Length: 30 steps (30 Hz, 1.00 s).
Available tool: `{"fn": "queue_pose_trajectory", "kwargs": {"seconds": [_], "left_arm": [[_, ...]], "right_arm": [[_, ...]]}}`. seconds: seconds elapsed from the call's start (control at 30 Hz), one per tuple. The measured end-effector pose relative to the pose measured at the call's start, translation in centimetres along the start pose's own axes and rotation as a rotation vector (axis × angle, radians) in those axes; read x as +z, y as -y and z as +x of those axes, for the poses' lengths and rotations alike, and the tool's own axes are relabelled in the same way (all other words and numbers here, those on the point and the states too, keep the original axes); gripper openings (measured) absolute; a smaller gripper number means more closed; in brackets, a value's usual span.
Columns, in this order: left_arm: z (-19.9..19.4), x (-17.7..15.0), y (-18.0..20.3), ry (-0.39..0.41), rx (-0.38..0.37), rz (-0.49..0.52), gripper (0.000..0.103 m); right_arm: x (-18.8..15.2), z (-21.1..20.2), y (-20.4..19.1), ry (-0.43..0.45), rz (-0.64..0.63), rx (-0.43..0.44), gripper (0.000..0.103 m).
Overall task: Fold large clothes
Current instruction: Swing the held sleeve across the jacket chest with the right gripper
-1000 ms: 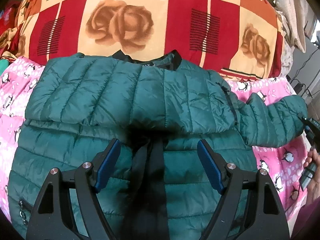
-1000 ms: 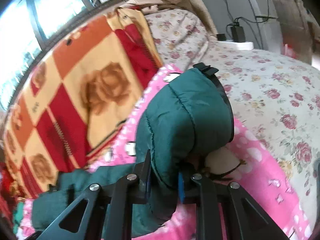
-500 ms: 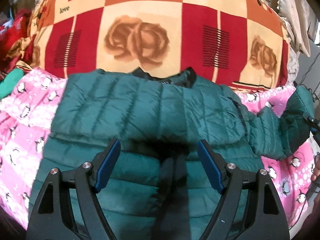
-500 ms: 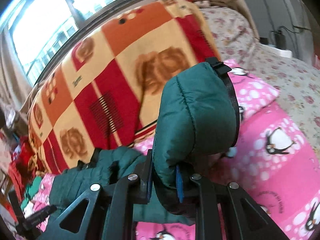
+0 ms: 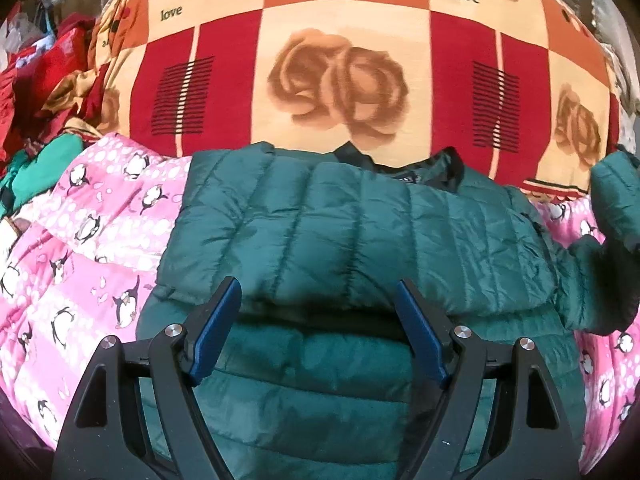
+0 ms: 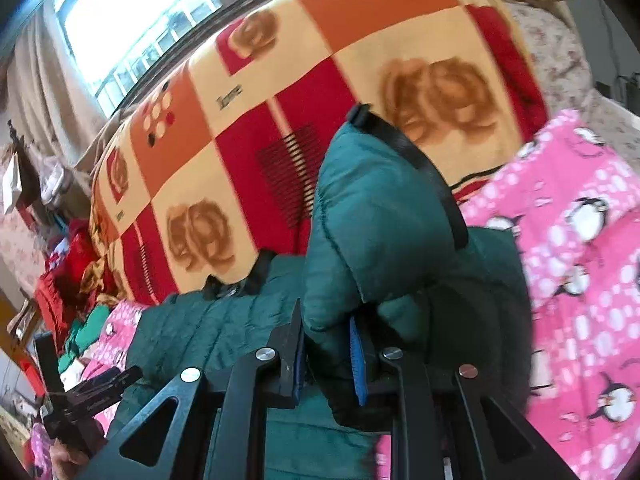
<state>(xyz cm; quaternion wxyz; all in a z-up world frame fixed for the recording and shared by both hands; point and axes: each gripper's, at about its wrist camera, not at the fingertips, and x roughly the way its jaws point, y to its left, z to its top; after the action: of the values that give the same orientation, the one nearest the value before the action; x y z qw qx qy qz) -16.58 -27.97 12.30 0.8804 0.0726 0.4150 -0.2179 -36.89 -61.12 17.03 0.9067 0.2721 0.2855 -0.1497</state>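
Since a second ago the right gripper has carried the green jacket sleeve in from the side toward the body of the jacket, and the flowered bedspread that lay behind it has given way to the orange and red rose blanket. Its jaws are pinched closed on the sleeve's cuff end, the quilted fabric bulging up between the blue pads, a black trim band running along the top edge. In the left wrist view that raised sleeve now stands at the right edge, nearer the jacket than before.

The left gripper has shifted a little; its jaws stand wide apart with nothing between them, hovering over the middle of the green puffer jacket. The jacket lies spread on a pink penguin-print quilt, collar toward the rose blanket, one sleeve already folded across the chest. Red and green clothes are heaped at the far left. A window glows behind the blanket.
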Motion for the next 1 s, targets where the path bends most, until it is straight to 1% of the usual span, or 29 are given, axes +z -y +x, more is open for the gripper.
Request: {"fn": "queue_pose_trajectory", "kwargs": {"seconds": [0.2,0.43,0.57,0.63,0.7,0.77,0.83,0.97,1.0], "left_arm": [[0.6,0.2,-1.3,-0.008,0.005,-0.02,0.079],[1.3,0.3,-3.5,-0.026,-0.001,-0.076,0.079],[1.6,0.2,-4.3,-0.034,-0.01,-0.096,0.079],[1.6,0.2,-4.5,-0.036,-0.013,-0.104,0.079],[1.6,0.2,-4.6,-0.039,-0.014,-0.106,0.079],[1.5,0.1,-4.6,-0.038,-0.015,-0.103,0.079],[1.5,0.1,-4.5,-0.038,-0.015,-0.103,0.079],[1.4,0.1,-4.4,-0.046,-0.042,-0.117,0.079],[1.3,0.2,-4.4,-0.043,-0.049,-0.119,0.079]], "right_arm": [[-1.1,4.0,-4.1,-0.062,-0.034,0.045,0.018],[-2.8,8.8,-8.6,-0.137,-0.074,0.087,0.018],[-4.6,11.8,-11.7,-0.195,-0.107,0.123,0.018],[-5.5,13.1,-12.8,-0.214,-0.122,0.124,0.018],[-6.7,14.6,-14.0,-0.258,-0.157,0.124,0.018],[-7.6,15.3,-14.9,-0.278,-0.211,0.092,0.018],[-8.1,15.1,-15.4,-0.269,-0.253,0.077,0.018],[-7.9,15.1,-15.0,-0.29,-0.235,0.081,0.018],[-7.8,15.1,-15.0,-0.295,-0.234,0.08,0.021]]}}
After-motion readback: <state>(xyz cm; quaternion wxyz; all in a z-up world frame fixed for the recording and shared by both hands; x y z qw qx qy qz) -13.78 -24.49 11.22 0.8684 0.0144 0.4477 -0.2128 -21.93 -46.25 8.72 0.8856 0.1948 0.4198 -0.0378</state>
